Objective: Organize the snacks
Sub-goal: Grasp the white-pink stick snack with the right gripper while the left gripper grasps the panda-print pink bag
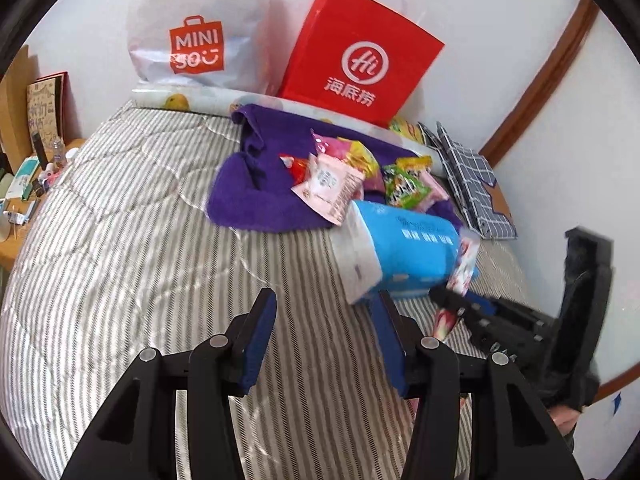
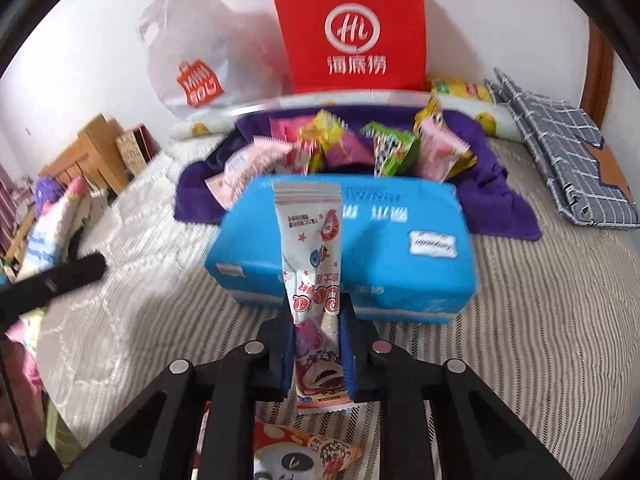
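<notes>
A pile of snack packets (image 1: 344,172) lies on a purple towel (image 1: 248,196) on the striped bed; the right wrist view shows the pile (image 2: 348,148) too. In front of it lies a blue tissue pack (image 1: 400,248) (image 2: 344,248). My right gripper (image 2: 318,320) is shut on a long white and pink snack packet (image 2: 310,248) and holds it upright over the bed, just in front of the tissue pack. From the left wrist view it (image 1: 452,300) is at the right with the packet (image 1: 464,264). My left gripper (image 1: 326,312) is open and empty above the bedspread.
A red paper bag (image 1: 360,52) and a white Miniso bag (image 1: 200,28) lean on the wall behind the pile. A folded checked cloth (image 1: 468,180) lies at the right. A wooden side table (image 1: 24,200) with small items stands left. Two snack packets (image 2: 304,452) lie under my right gripper.
</notes>
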`<state>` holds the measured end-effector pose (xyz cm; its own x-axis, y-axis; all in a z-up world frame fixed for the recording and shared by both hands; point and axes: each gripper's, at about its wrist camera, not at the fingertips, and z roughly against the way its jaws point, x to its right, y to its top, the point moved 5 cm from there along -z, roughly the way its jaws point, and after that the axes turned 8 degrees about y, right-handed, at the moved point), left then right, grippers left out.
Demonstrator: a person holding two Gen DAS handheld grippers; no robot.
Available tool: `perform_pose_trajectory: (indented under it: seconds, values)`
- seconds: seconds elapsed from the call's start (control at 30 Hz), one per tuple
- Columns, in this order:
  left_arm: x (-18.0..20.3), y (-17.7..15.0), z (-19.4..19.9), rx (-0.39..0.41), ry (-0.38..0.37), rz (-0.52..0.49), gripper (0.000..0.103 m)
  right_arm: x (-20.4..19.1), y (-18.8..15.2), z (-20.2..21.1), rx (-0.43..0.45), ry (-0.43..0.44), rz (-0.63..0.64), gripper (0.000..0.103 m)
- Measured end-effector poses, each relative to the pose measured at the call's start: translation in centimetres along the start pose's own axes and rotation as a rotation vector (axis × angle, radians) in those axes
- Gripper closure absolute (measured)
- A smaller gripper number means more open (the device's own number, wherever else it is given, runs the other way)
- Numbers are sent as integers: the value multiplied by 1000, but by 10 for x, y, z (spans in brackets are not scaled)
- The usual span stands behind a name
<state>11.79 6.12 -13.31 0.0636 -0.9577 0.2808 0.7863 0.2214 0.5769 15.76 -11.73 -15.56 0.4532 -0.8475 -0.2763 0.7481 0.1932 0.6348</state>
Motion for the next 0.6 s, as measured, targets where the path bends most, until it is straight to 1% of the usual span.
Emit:
perform_pose_trajectory:
  seconds: [0.1,0.17,0.27,0.33,0.43,0.53,0.6]
  values:
    - [10,-5,-2,-12,-27,-12,54,3,3,18,43,-20,-2,85]
    - [20,-10,-4,-27,-58,-18,54,9,3,32,66,-30,-6,85]
    - [36,-18,-4,-45,-112,-28,53,21,-1,51,95,-70,-16,85]
    - [47,-22,-4,-49,-132,-46,52,32,-5,63,107,-101,-25,85]
    - [70,-30,-6,-52,-143,-105,46,48,-13,78,117,-137,-46,85]
    - [92,-43,-13,-77,-148,-150,42,64,-23,92,127,-169,-61,85]
    - [101,-51,-20,-95,-137,-164,41,74,-31,99,130,-182,-74,85]
